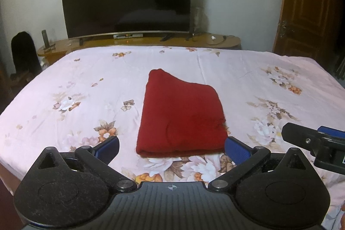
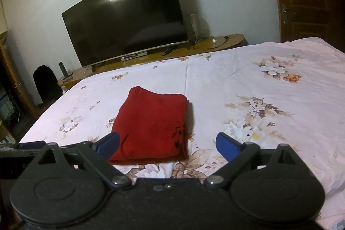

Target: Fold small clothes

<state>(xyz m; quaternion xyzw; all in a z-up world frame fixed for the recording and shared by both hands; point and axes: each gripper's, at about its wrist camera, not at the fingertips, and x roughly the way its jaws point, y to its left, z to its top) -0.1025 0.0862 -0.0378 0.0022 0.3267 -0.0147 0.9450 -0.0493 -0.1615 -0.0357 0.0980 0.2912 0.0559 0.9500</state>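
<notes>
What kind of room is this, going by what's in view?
Most likely a bedroom in a home. A bed with a pink floral sheet fills the foreground, a large dark television stands on a low wooden stand against the wall, and a wooden door is at the right.

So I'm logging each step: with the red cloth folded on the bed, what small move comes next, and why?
Probably draw both tools back. The red cloth lies folded flat on the bed sheet; left tool and right tool stand open, gripping nothing.
</notes>
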